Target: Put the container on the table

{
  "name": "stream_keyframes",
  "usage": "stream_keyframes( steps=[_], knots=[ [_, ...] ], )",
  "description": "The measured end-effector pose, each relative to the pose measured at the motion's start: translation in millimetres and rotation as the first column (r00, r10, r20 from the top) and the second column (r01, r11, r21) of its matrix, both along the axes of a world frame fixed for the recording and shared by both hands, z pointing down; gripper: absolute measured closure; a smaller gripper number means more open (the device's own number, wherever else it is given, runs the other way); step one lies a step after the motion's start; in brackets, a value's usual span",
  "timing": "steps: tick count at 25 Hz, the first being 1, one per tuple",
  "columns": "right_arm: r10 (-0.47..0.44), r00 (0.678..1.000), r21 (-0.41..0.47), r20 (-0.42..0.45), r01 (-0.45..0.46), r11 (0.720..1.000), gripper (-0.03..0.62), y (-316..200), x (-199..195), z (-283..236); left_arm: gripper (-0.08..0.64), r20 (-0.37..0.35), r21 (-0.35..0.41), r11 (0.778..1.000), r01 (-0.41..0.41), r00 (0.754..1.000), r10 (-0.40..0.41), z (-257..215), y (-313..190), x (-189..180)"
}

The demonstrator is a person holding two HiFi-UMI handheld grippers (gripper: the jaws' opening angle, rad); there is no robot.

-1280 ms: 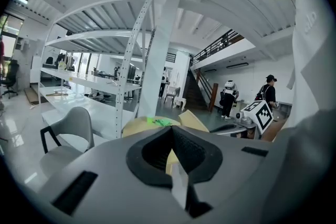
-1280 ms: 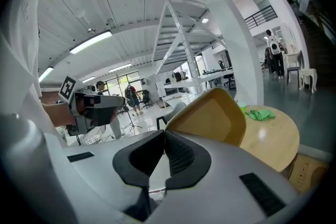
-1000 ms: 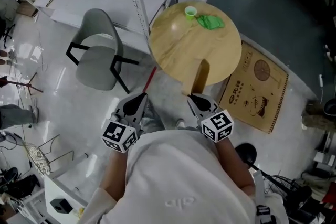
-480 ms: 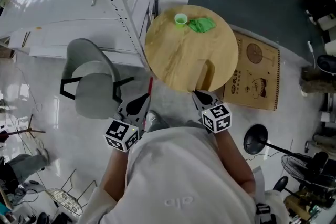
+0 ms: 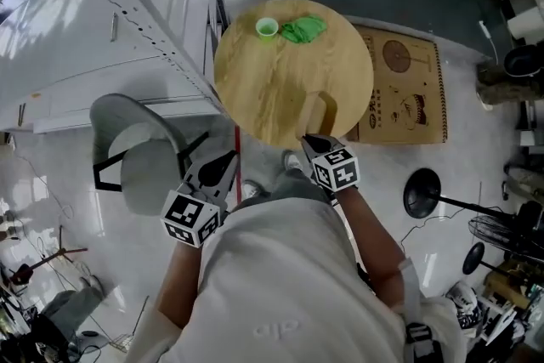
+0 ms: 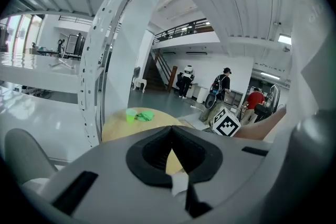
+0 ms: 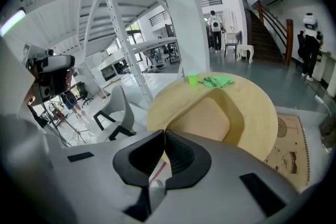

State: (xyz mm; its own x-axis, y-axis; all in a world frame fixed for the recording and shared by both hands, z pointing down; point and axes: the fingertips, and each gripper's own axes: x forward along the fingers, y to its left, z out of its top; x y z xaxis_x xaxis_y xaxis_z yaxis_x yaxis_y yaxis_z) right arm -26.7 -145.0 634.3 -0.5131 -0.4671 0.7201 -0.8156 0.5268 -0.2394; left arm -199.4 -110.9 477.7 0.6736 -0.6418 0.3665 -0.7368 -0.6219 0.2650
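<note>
small green container (image 5: 267, 28) upright near the far edge of the round wooden surface (image 5: 272, 89), just beside a crumpled green cloth (image 5: 303, 29). left tool (image 5: 230, 156) held over the floor, well apart from the container, jaws pressed together on nothing. right tool (image 5: 307, 139) at the near edge of the surface, close to a curved wooden chair back (image 5: 318, 110), jaws likewise together and empty. grey chair (image 5: 143, 162) just left of the left tool.
</note>
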Motion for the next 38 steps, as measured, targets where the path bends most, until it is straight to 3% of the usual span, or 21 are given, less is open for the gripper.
stream_keyframes(
  steps=[9, 18, 38],
  knots=[
    [0.001, 1.000, -0.113, -0.027, -0.004, 0.994, 0.558, -33, 40, 49, 0.545, 0.044, -0.060, 0.997, 0.038, 0.998, -0.036, 9, -41, 26],
    [-0.017, 0.998, -0.161, -0.065, 0.006, 0.987, 0.557, -66, 69, 85, 0.545, 0.116, -0.087, 0.991, 0.101, 0.989, -0.091, 18, -61, 41],
    [-0.091, 0.981, -0.249, -0.171, 0.046, 0.967, 0.548, -103, 89, 121, 0.545, 0.127, -0.133, 0.954, 0.269, 0.959, -0.253, 29, -68, 27]
  ],
)
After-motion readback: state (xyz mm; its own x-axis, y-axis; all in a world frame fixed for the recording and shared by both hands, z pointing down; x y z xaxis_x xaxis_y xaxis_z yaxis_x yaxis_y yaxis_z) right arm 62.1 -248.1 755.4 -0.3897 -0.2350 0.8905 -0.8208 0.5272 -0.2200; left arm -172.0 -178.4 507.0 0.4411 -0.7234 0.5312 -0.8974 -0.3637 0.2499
